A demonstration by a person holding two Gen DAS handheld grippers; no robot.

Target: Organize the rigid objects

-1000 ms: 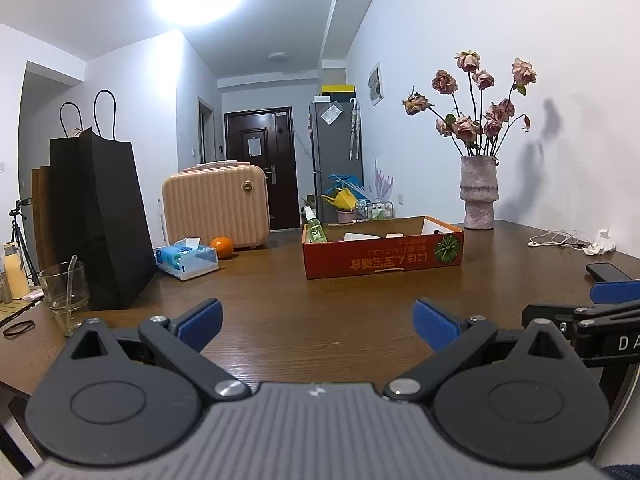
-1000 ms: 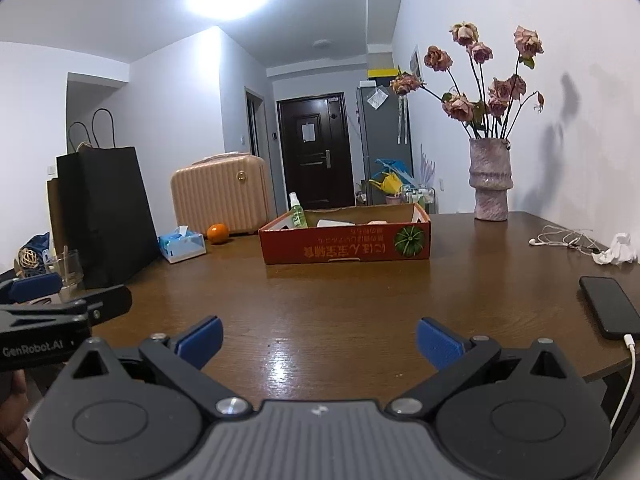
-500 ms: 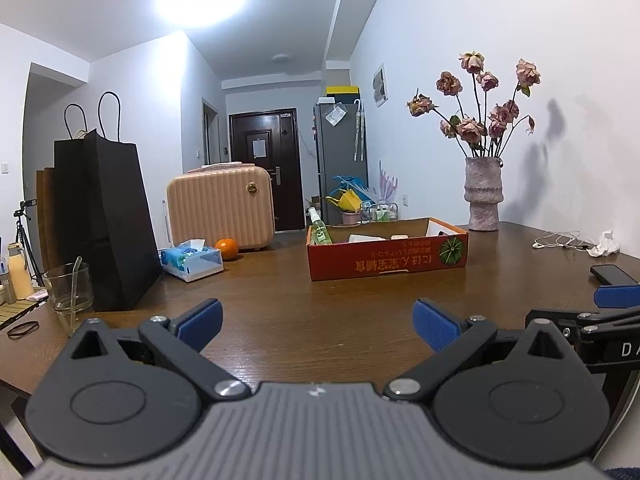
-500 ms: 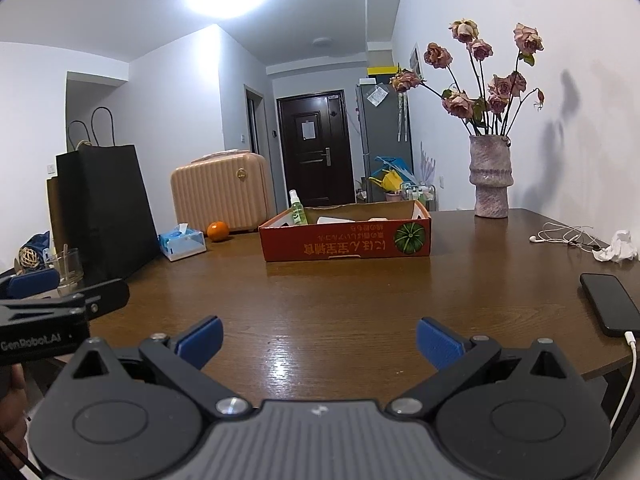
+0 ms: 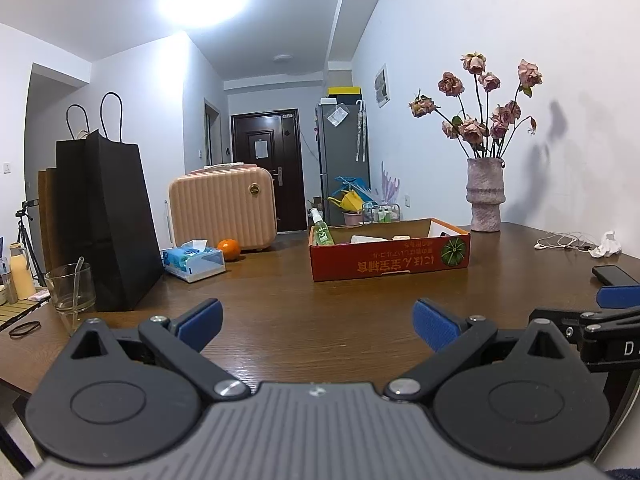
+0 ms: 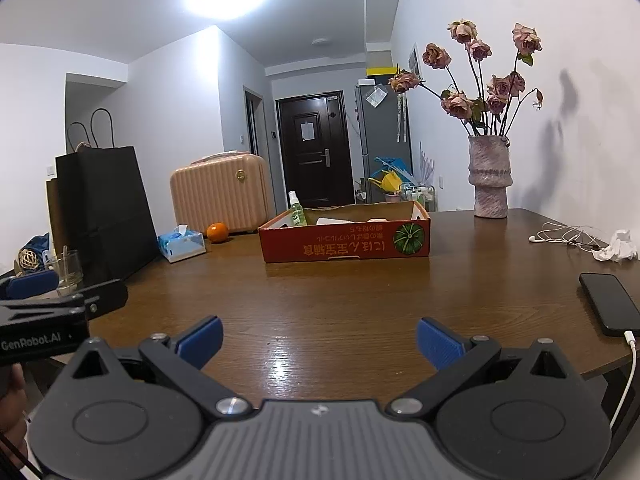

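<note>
**Hand-held grippers approaching the box**

Left hand-held gripper (image 5: 316,320) and right hand-held gripper (image 6: 319,338) are hanging wide open and empty over the table (image 6: 340,300). We are facing the red cardboard box (image 6: 346,240), well apart, holding a spray bottle (image 6: 297,213). We should be advancing level and slowly. Since a second ago, we are sitting slightly nearer.

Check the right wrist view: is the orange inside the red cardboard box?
No, the orange sits on the table left of the red cardboard box, beside the tissue pack.
</note>
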